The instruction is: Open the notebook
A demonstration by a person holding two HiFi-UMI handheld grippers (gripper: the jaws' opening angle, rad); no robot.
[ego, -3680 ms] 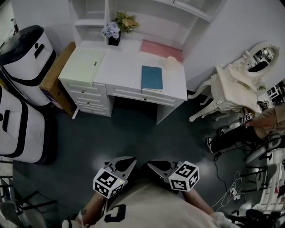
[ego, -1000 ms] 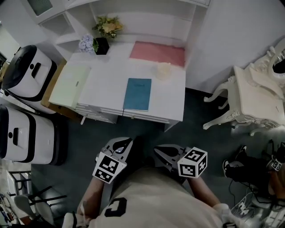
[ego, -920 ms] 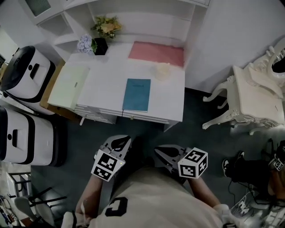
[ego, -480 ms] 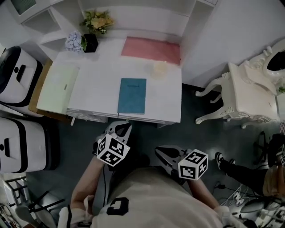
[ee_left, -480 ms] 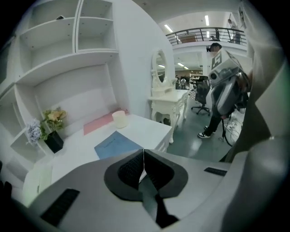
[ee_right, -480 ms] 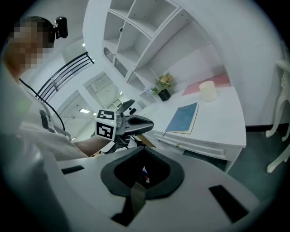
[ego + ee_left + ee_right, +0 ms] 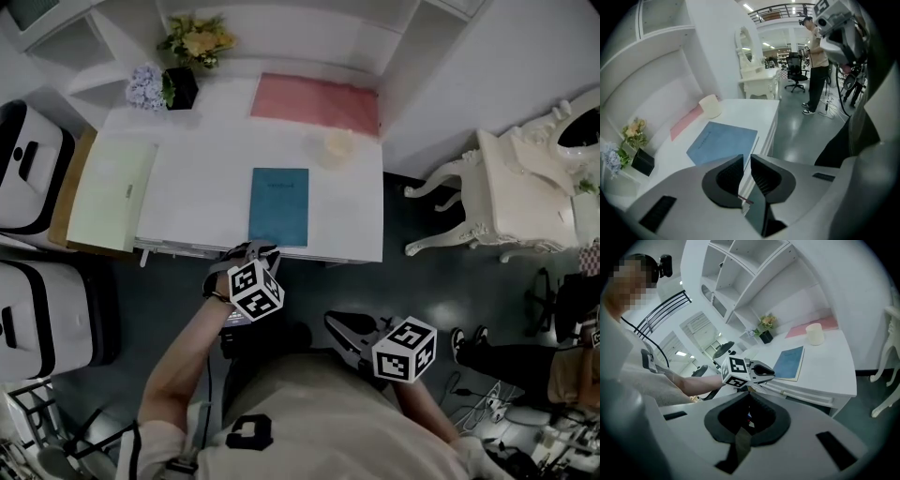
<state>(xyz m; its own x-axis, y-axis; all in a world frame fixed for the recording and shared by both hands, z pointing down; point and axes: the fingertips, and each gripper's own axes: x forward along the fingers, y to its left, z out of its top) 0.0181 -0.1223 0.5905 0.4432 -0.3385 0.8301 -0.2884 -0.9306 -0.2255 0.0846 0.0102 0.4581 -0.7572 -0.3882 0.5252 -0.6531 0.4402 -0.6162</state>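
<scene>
At lower centre of the left gripper view, the left gripper (image 7: 746, 161), its jaws just having been opening with nothing between them, is covering the near corner of the notebook (image 7: 723, 140). The cover lettering is coming through too small for me to read. In the head view, the white machine (image 7: 42, 309) at lower left and the ornate table (image 7: 525, 187) at right are running off the frame.

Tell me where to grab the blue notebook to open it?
Pinch the cover's front right corner, coming from the desk's front. The notebook lies flat and closed near that edge; pale page edges seem to show along its right side, so it likely opens there.
</scene>
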